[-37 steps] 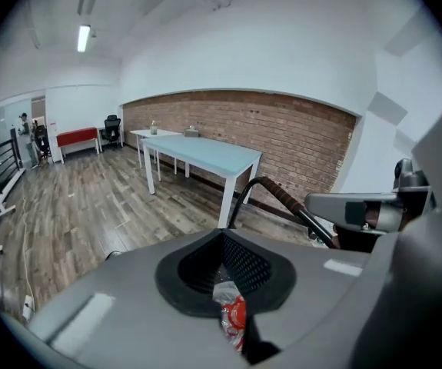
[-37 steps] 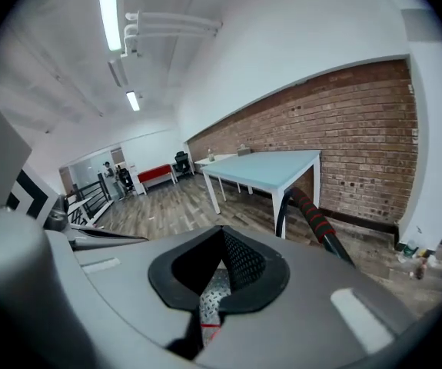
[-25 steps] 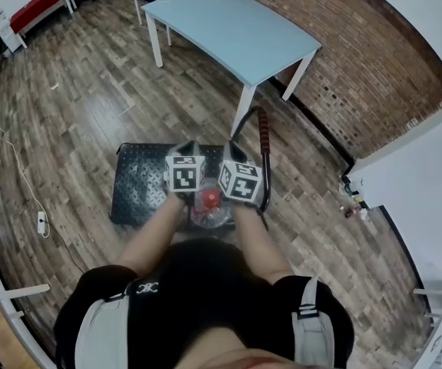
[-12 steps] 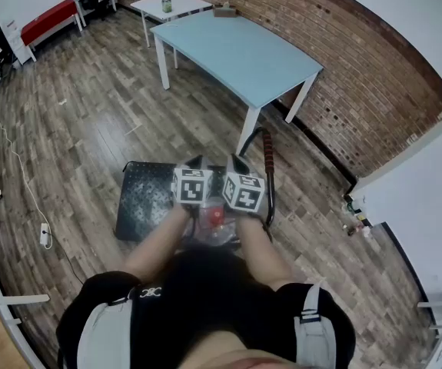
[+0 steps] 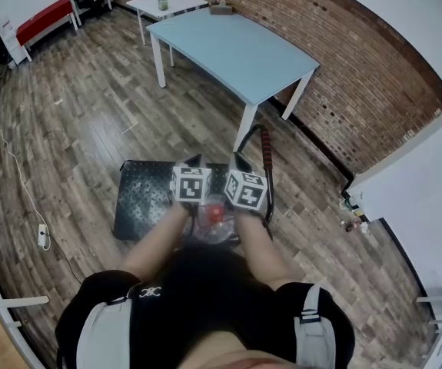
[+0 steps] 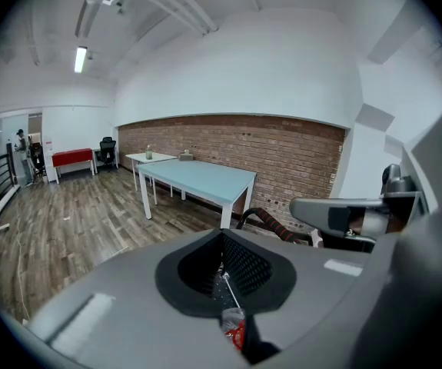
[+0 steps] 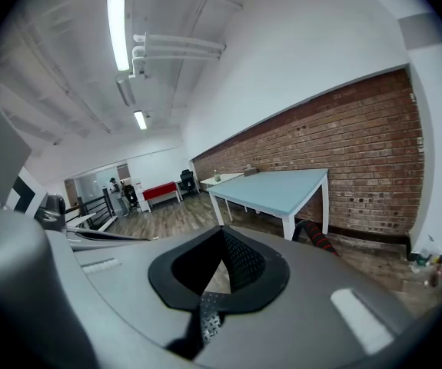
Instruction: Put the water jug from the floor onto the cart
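- Water jug [image 5: 213, 215], head view: a clear plastic body with a red cap. It sits low between the left gripper [image 5: 194, 161] and the right gripper [image 5: 237, 160], at the near edge of the black cart [image 5: 140, 194], beside its red-gripped handle [image 5: 265, 141]. Whether it rests on the deck, on the floor or is lifted is not clear. Each gripper flanks its top; contact cannot be made out.
- Left gripper view: the jaws are pressed together with nothing clamped between them. Below the gap show a sliver of the red cap and some clear plastic.
- Right gripper view: the jaws are likewise closed and empty. Only the cart's studded deck shows through the gap, and no jug.
- Handling, as a judgement: a filled jug would be heavy. Its smooth, rounded wall would likely be slippery and would flex under pressure.
- The neck under the cap looks the surest hold, or a handle if it has one. A squeeze from both sides needs even pressure, and the jug kept upright.
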{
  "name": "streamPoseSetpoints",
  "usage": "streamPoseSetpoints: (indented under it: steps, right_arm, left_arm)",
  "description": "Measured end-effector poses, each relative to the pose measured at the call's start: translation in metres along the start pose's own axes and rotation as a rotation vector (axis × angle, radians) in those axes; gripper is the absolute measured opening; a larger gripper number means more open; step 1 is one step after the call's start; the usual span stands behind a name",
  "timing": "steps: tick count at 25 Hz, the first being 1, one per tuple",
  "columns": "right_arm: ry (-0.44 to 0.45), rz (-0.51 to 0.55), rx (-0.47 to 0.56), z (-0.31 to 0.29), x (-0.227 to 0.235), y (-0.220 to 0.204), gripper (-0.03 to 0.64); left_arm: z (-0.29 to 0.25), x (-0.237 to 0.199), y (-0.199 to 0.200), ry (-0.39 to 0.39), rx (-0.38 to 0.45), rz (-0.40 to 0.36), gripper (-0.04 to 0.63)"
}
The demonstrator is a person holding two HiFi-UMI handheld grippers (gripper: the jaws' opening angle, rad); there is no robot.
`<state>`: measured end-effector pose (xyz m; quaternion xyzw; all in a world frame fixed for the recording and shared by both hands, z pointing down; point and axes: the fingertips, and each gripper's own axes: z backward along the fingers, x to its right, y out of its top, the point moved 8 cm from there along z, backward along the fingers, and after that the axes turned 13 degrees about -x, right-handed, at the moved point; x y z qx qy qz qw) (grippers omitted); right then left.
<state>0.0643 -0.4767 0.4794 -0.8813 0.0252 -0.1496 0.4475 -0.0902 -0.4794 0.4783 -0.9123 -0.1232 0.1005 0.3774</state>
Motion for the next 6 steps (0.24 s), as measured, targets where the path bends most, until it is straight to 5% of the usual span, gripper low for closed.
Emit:
streamPoseSetpoints:
  steps: [6]
  right_arm:
    - [-0.006, -0.014, -0.005, 0.0019, 0.001, -0.001, 0.012]
  left_arm:
    - [0.0008, 0.0045, -0.0012, -0.021, 0.003, 0.005, 0.002]
